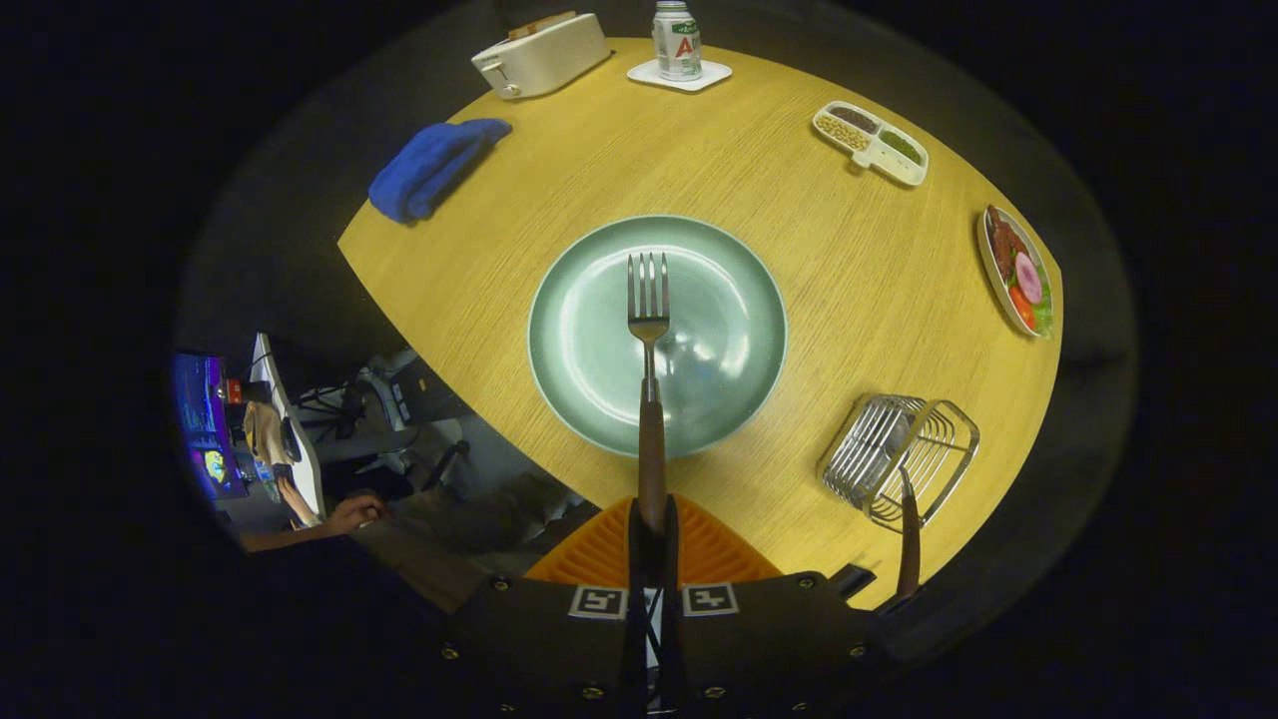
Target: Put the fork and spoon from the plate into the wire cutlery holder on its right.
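**A:** Where is the fork?

**B:** The fork (649, 340) is pinched by its brown handle between the two fingers of the gripper (653, 529), which press together on it. It points straight ahead to twelve o'clock, tines out over the middle of the green plate (579, 340).

**A:** And the holder?

**B:** The wire holder (899, 457) stands on the yellow table (779, 200) at about four o'clock from the plate, near the table's edge. A brown-handled utensil (909, 539) already leans in it; its head is hidden, so I cannot tell what it is.

**A:** What else?

**B:** From the plate: a blue cloth (431, 165) at ten o'clock, a toaster (541, 55) at eleven, a can (677, 40) on a coaster (714, 75) at twelve, a divided snack tray (871, 143) at one, a dish of food (1016, 270) at three.
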A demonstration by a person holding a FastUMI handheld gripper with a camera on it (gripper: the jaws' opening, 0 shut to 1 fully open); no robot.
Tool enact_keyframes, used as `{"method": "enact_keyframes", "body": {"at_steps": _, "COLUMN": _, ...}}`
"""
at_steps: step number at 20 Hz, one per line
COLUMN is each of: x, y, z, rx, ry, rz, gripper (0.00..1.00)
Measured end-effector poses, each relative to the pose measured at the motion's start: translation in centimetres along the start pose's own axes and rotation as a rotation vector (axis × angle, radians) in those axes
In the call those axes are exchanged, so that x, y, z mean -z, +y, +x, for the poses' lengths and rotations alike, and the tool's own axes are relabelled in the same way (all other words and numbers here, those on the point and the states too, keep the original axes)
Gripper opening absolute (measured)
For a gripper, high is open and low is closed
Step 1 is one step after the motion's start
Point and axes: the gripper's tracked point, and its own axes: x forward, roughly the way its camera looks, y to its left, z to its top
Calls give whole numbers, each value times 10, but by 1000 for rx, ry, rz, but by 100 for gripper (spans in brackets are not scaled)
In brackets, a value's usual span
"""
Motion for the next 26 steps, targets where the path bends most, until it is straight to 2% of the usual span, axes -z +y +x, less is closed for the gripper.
{"method": "enact_keyframes", "body": {"at_steps": 7, "x": 46, "y": -40, "z": -34, "rx": -3, "ry": 38, "rz": 86, "gripper": 6}}
{"method": "enact_keyframes", "body": {"at_steps": 16, "x": 89, "y": -93, "z": -55, "rx": 6, "ry": 78, "rz": 243, "gripper": 6}}
{"method": "enact_keyframes", "body": {"at_steps": 22, "x": 99, "y": -114, "z": -62, "rx": -1, "ry": 121, "rz": 348, "gripper": 6}}
{"method": "enact_keyframes", "body": {"at_steps": 26, "x": 95, "y": -120, "z": -56, "rx": -6, "ry": 152, "rz": 366, "gripper": 6}}
